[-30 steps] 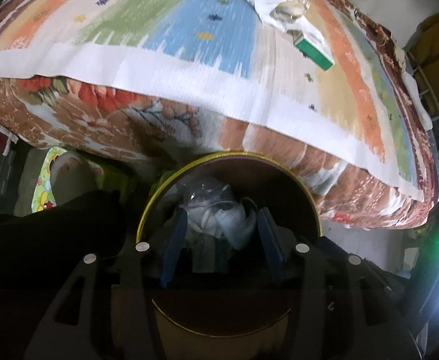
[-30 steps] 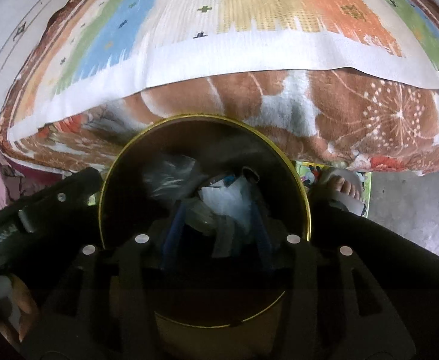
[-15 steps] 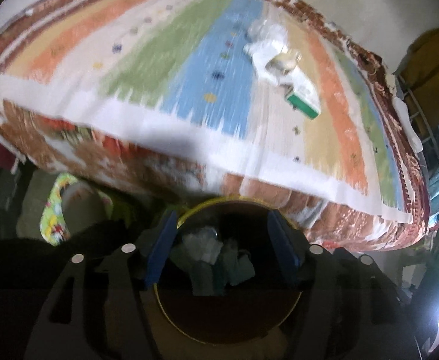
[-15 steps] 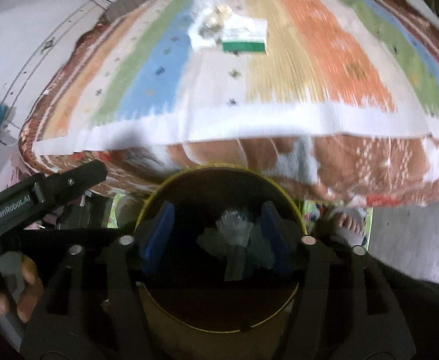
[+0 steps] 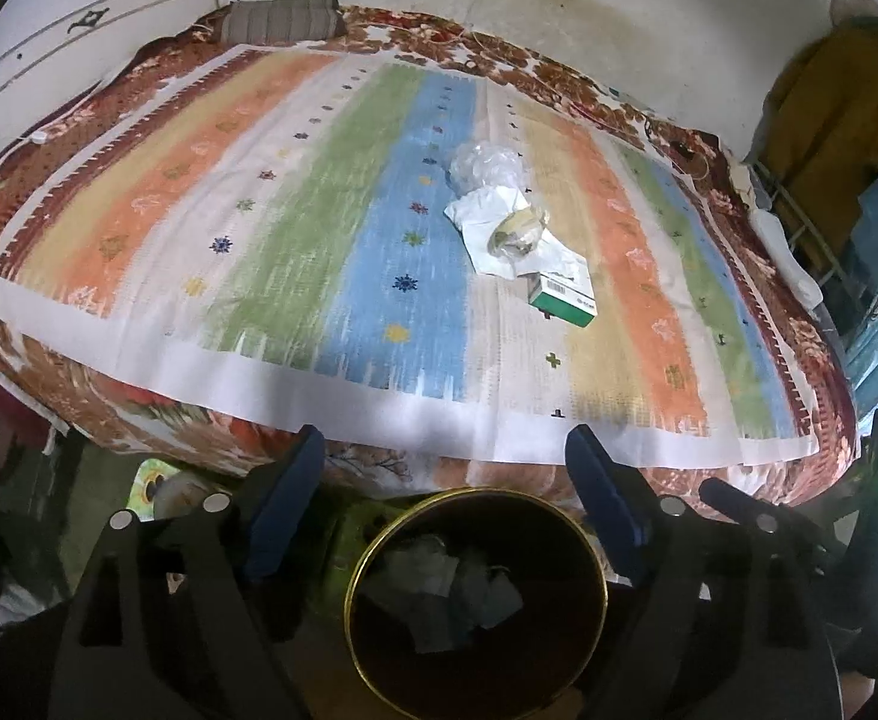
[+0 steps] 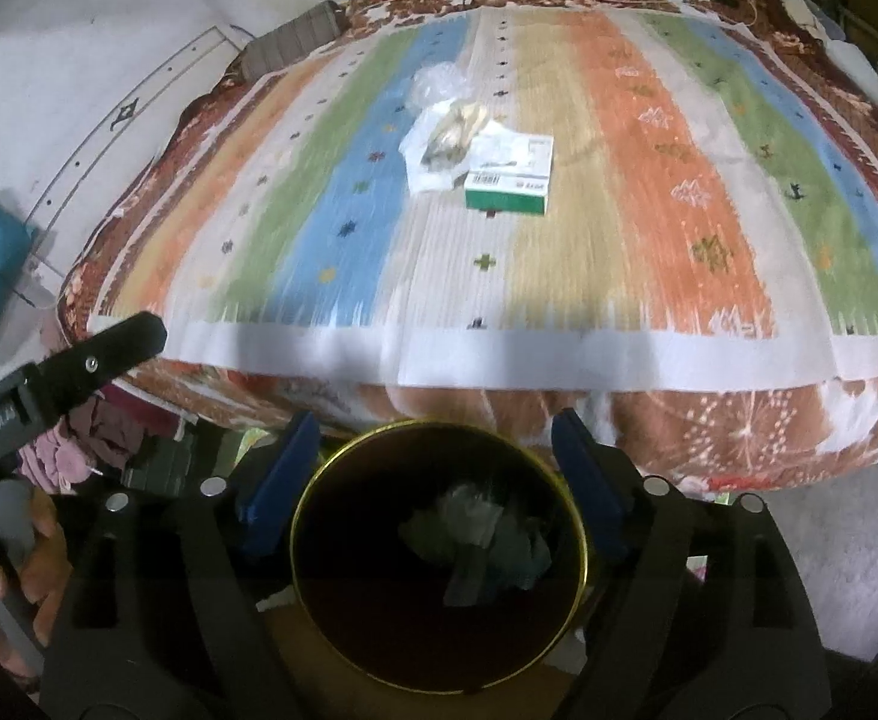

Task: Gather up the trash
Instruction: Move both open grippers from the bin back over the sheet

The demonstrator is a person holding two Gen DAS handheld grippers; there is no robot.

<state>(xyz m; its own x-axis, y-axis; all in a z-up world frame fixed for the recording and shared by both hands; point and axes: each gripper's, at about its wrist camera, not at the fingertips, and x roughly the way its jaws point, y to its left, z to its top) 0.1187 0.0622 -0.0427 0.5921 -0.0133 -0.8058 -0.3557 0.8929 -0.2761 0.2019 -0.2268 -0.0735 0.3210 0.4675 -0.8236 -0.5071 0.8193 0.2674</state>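
A round dark bin with a gold rim [image 5: 351,576] [image 6: 583,540] stands on the floor by the bed's near edge, with crumpled paper and plastic [image 5: 439,582] [image 6: 475,540] inside. My left gripper [image 5: 445,498] and right gripper [image 6: 432,474] are both open and empty above it. On the striped bedspread [image 5: 258,252] lie a green-and-white box [image 5: 562,294] [image 6: 508,174], white crumpled paper [image 5: 487,222] [image 6: 426,150], a yellowish wad [image 5: 517,231] [image 6: 457,126] and clear plastic wrap [image 5: 487,165] [image 6: 435,81].
A grey bolster [image 5: 285,18] [image 6: 291,42] lies at the bed's far end by the wall. A rack with yellow and blue cloth [image 5: 829,120] stands right of the bed. The other gripper [image 6: 54,372] shows at the left of the right wrist view.
Both grippers opened, dropped their trash into the bin and rose away from it, so the bed top came into view.
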